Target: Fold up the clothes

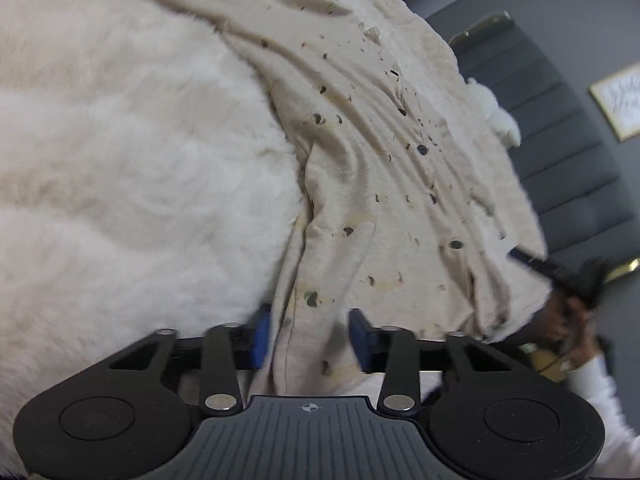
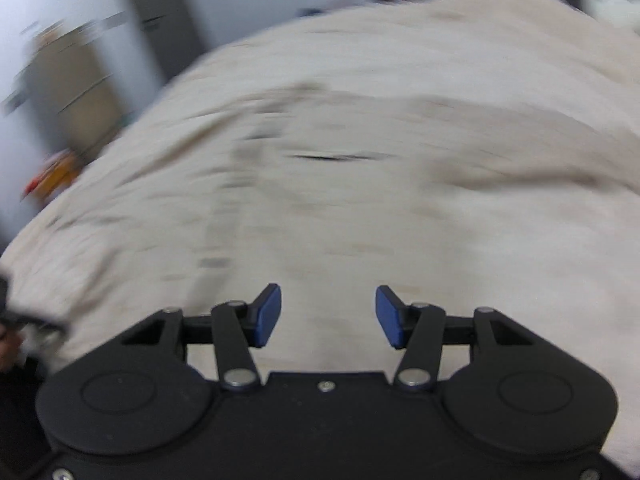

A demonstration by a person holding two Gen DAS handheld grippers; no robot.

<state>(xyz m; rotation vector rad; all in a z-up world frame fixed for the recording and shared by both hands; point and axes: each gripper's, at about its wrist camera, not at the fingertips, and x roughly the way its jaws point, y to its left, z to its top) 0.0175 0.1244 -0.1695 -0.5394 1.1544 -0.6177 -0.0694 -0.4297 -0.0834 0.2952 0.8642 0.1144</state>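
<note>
A beige garment (image 1: 380, 168) with small dark printed marks lies rumpled on a white fluffy blanket (image 1: 120, 152). In the left wrist view a bunched fold of its near edge runs between the blue pads (image 1: 262, 336) of my left gripper (image 1: 311, 338), which press on it from both sides. The right wrist view is heavily blurred. It shows my right gripper (image 2: 328, 314) standing open just above the same pale cloth (image 2: 360, 200), with nothing between its fingers. At the garment's right edge a hand (image 1: 568, 316) in a white sleeve holds a dark tool.
Grey padded panels (image 1: 560, 152) rise behind the bed at right, with a gold-framed picture (image 1: 620, 100) on the wall. A white fluffy lump (image 1: 500, 116) sits at the garment's far edge. Blurred furniture (image 2: 68, 72) stands at left in the right wrist view.
</note>
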